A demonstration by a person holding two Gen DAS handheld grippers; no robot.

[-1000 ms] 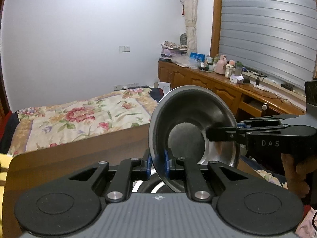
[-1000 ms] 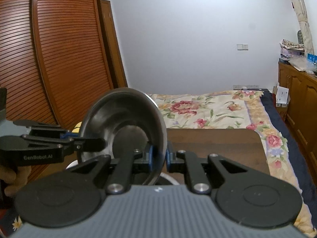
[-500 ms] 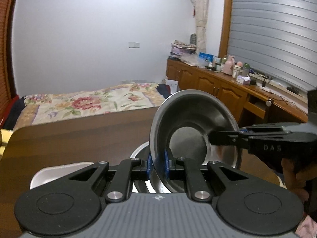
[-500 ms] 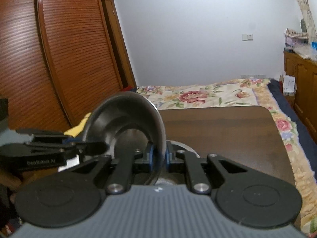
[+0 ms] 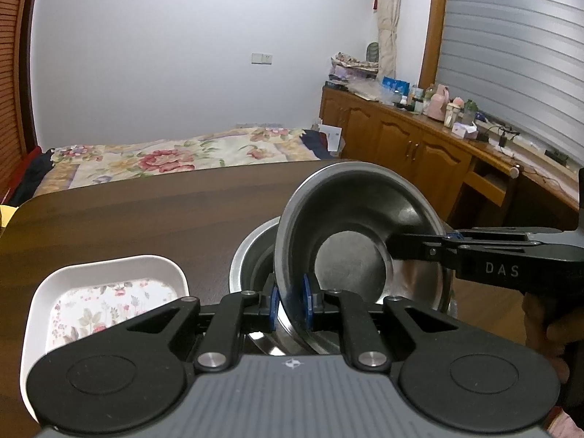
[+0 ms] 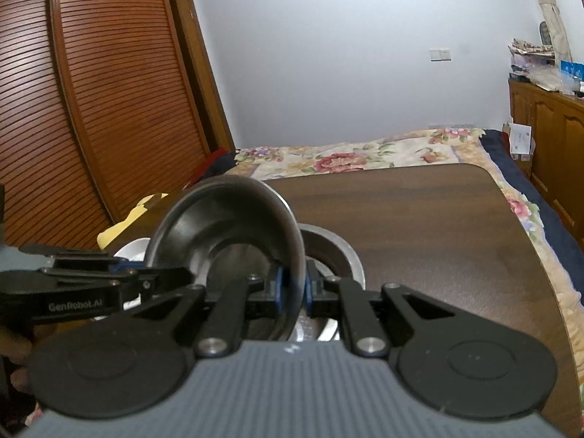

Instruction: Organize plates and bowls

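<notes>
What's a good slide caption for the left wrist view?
Both grippers, left gripper and right gripper, clamp a steel bowl by its rim above a second bowl beside a white floral plate.

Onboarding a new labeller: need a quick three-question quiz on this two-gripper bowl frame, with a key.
1. True or false: the left gripper and the right gripper both clamp the rim of the round stainless steel bowl.
2. What lies right below that held bowl: A) a second steel bowl B) a glass cup C) a wooden box?
3. Fill in: the white rounded-square plate with floral print rests on the dark wooden ____.

Key: 1 true; 2 A; 3 table.
</notes>
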